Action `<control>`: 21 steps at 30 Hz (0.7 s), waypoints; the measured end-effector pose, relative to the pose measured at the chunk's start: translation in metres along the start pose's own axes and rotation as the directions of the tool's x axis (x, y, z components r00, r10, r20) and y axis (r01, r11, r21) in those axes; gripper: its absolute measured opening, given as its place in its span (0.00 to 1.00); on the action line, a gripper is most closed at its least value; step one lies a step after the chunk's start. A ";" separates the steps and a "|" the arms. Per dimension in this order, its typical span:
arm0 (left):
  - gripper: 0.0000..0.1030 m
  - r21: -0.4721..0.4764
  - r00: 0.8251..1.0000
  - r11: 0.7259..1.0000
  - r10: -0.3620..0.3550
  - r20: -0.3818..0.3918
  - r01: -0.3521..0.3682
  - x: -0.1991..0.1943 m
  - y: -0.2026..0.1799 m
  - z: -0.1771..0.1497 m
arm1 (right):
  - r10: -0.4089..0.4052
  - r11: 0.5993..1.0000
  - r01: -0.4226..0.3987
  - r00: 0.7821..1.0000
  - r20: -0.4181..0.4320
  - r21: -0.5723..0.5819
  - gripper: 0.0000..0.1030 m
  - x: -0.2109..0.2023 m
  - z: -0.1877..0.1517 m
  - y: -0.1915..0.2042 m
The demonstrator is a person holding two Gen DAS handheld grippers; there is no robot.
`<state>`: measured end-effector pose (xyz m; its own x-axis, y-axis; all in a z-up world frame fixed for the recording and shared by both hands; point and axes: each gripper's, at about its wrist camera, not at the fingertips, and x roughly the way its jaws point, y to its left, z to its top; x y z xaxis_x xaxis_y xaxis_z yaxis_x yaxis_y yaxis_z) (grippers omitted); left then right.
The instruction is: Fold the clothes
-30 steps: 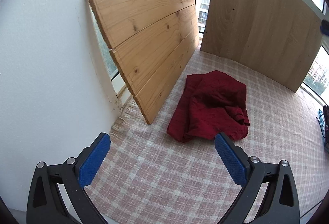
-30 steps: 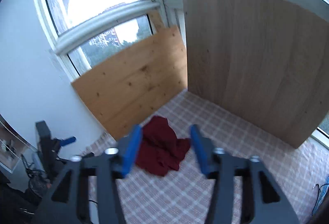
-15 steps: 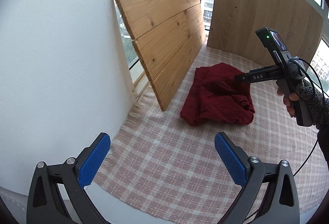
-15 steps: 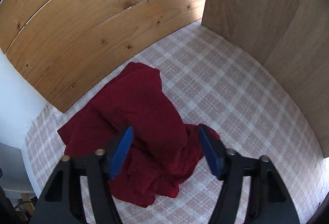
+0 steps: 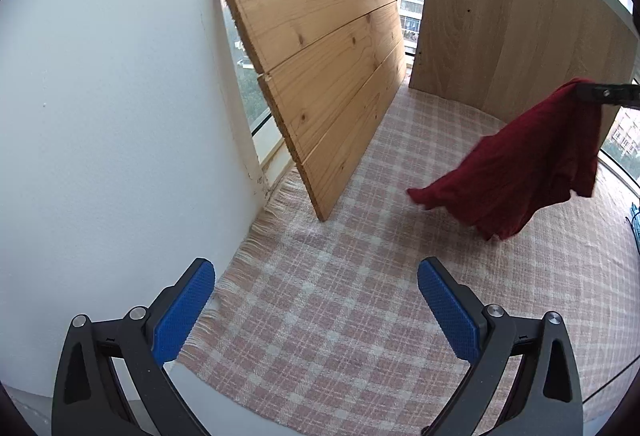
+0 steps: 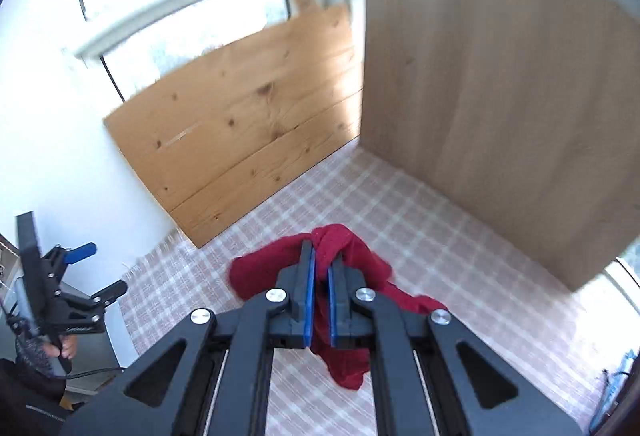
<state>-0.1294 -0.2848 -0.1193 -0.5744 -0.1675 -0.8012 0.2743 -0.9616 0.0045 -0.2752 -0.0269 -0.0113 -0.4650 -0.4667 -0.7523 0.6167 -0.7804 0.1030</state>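
Observation:
A dark red garment hangs bunched in the air above the pink checked cloth, its low corner near the cloth. My right gripper is shut on the garment, which drapes around and below the fingers; in the left wrist view the right gripper shows at the far right, holding the garment's top. My left gripper is open and empty, low over the near left part of the cloth, well apart from the garment. It also shows in the right wrist view at the far left.
A pine plank panel leans against the window on the left. A lighter wood board stands at the back. A white wall is close on the left. The cloth's fringed edge lies by the wall.
My right gripper has shut on the red garment and lifted it off the cloth, up and to the right. The left gripper stays open and has pulled back slightly.

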 end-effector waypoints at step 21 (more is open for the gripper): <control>0.99 0.338 0.982 0.922 -0.187 -0.035 0.188 -0.035 -0.155 -0.035 | -0.194 0.889 0.286 0.943 -0.270 0.358 0.54 -0.093 -0.240 -0.116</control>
<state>-0.1251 -0.1224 -0.1128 -0.5882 0.0232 -0.8084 -0.1161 -0.9917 0.0561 -0.1511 0.2070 -0.1093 -0.3871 -0.1761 -0.9050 0.1877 -0.9761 0.1096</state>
